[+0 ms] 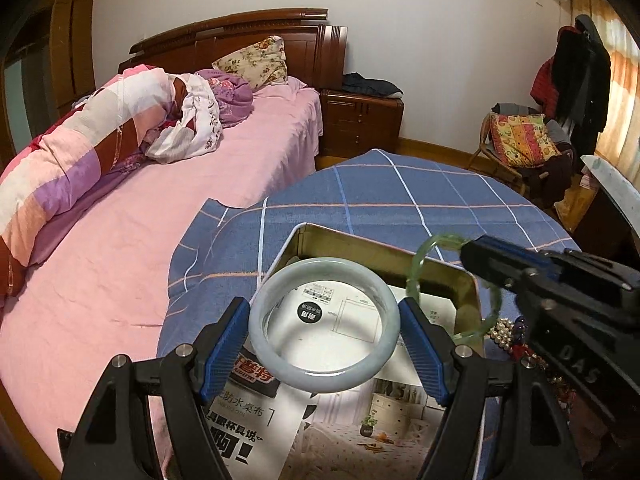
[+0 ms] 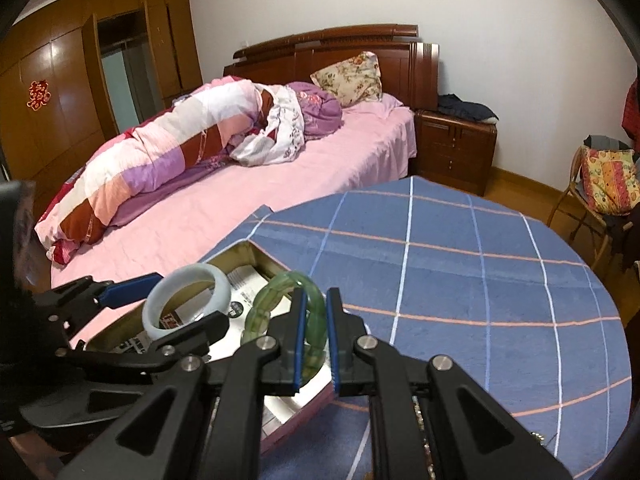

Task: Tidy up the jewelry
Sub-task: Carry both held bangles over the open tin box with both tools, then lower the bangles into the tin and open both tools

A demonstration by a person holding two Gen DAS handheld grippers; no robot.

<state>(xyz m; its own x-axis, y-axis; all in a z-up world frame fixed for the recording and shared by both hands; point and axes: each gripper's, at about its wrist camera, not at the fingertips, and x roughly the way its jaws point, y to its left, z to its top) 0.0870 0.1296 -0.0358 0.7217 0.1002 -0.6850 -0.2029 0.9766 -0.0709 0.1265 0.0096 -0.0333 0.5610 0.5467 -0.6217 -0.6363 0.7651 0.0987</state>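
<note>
1. Two bangles held above an open gold-walled tin box [image 1: 362, 244] lined with printed paper, on a blue checked tablecloth [image 2: 460, 264].
2. Nearest in the left view: left gripper [image 1: 324, 330] clamped across a pale grey-white jade bangle [image 1: 280, 280], ring lying nearly flat, opening facing up.
3. Just right: right gripper [image 2: 316, 322] pinched shut on a translucent green beaded bangle [image 2: 272, 298], ring standing on edge, arching away from the pads.
4. Best done slowly: lower each into the box, apart, before releasing.
5. Farther back: pink bed [image 2: 240, 216].
</note>
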